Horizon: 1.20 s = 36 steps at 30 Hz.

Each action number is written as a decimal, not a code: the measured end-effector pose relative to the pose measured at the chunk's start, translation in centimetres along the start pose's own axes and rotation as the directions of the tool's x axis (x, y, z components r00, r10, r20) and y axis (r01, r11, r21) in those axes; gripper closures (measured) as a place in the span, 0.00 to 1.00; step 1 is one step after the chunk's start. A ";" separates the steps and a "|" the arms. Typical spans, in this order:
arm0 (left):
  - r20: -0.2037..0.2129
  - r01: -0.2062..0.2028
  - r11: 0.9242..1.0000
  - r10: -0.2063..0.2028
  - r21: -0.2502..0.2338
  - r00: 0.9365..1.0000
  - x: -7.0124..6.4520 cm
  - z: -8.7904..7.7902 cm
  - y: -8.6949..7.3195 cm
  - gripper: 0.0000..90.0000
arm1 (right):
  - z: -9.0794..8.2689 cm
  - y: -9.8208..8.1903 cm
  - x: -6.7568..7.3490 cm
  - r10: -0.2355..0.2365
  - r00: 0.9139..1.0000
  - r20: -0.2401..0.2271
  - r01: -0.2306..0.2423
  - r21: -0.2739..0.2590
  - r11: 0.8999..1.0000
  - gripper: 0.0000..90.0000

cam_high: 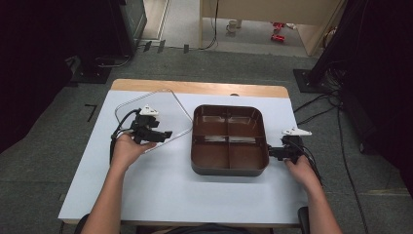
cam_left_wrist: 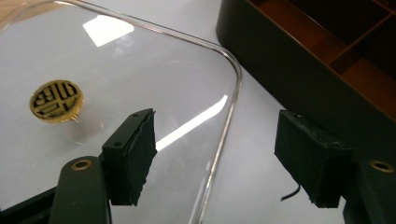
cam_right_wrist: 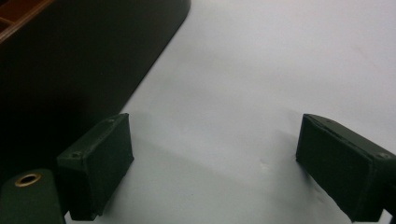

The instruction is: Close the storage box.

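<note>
A dark brown tray (cam_high: pixel 229 169) with four compartments sits mid-table; its outer wall (cam_left_wrist: pixel 289 70) also shows in the left gripper view. A clear plastic lid (cam_high: pixel 146 100) lies flat to its left, with a round gold sticker (cam_left_wrist: pixel 57 100) on it. My left gripper (cam_high: pixel 167 134) hovers at the lid's near right edge, pointing toward the tray. Its jaws are open (cam_left_wrist: pixel 217 135), one above the lid and one outside, with the lid's rim (cam_left_wrist: pixel 233 88) running between them untouched. My right gripper (cam_high: pixel 271 152) is open beside the tray's right wall (cam_right_wrist: pixel 84 60), with bare table between its fingers (cam_right_wrist: pixel 215 140).
The white tabletop (cam_high: pixel 160 185) has free room in front of the tray and lid. A wooden strip (cam_high: pixel 195 87) runs along the far edge. Cables (cam_high: pixel 316 109) and dark equipment stands lie on the floor around the table.
</note>
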<state>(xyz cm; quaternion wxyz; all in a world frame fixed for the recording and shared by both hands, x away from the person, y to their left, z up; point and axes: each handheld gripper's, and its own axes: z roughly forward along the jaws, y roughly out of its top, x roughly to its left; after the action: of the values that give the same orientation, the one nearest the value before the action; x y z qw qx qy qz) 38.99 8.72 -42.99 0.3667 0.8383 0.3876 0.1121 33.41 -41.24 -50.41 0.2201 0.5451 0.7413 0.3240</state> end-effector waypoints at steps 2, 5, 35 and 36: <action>-0.001 0.008 1.000 -0.008 -0.011 1.000 0.5 0.1 0.1 0.36 | 0.0 0.0 0.0 -0.001 1.000 0.000 0.001 0.000 1.000 0.11; -0.009 0.010 1.000 -0.010 -0.011 1.000 1.2 0.3 0.4 0.36 | 0.0 0.0 0.0 0.000 1.000 0.001 0.000 -0.001 1.000 0.12; -0.075 0.144 0.987 -0.149 -0.073 0.986 8.3 3.2 0.7 0.49 | 0.0 0.0 0.0 0.001 1.000 0.001 -0.001 -0.002 1.000 0.11; -0.079 0.148 0.986 -0.154 -0.078 0.985 8.4 3.4 0.6 0.49 | 0.0 0.0 0.0 0.001 1.000 0.001 -0.001 -0.002 1.000 0.11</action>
<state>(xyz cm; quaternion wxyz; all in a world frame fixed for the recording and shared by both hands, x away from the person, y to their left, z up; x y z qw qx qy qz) 46.55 12.82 -45.76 0.3871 0.7873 0.4610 0.1334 33.39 -41.21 -50.41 0.2210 0.5454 0.7407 0.3243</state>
